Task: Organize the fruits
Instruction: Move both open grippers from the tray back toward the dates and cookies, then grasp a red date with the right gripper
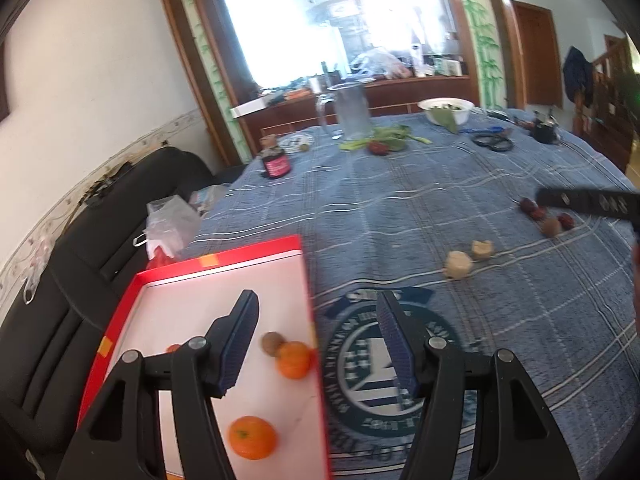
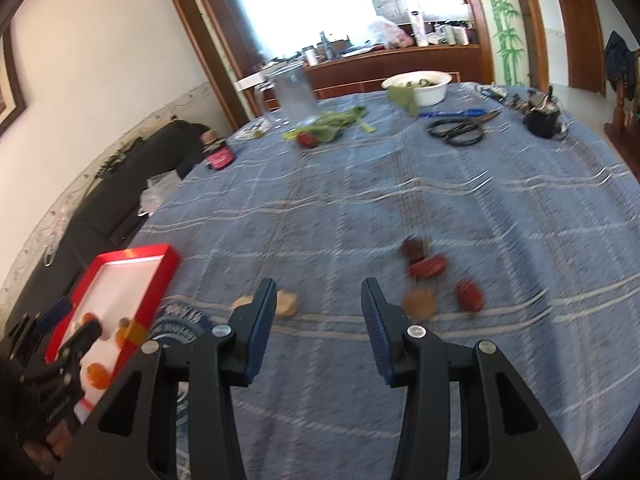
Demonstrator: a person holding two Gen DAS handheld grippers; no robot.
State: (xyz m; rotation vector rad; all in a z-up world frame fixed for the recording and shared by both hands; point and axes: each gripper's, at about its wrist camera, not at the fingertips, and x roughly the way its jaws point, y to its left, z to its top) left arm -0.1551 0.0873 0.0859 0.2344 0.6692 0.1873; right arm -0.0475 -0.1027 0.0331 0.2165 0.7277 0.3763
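Your left tongs [image 1: 316,344] hang empty over the right edge of the shallow red-rimmed cardboard box with a white floor [image 1: 224,268], jaws parted fairly wide, while your right tongs [image 2: 319,324] stand narrower, also empty, above the blue plaid cloth-covered surface [image 2: 360,200]. Two glossy round oranges [image 1: 252,437] and a small brown nut-like fruit [image 1: 272,343] already lie in the box; wrinkled dark-red dates [image 2: 427,266], a tan round fruit [image 2: 419,304] and two pale lumpy pieces [image 2: 288,303] lie loose on the cloth, well apart from it. For the likely next pick, bring the right tongs low and square over one small date, closing gently: the smooth skins may roll on soft fabric.
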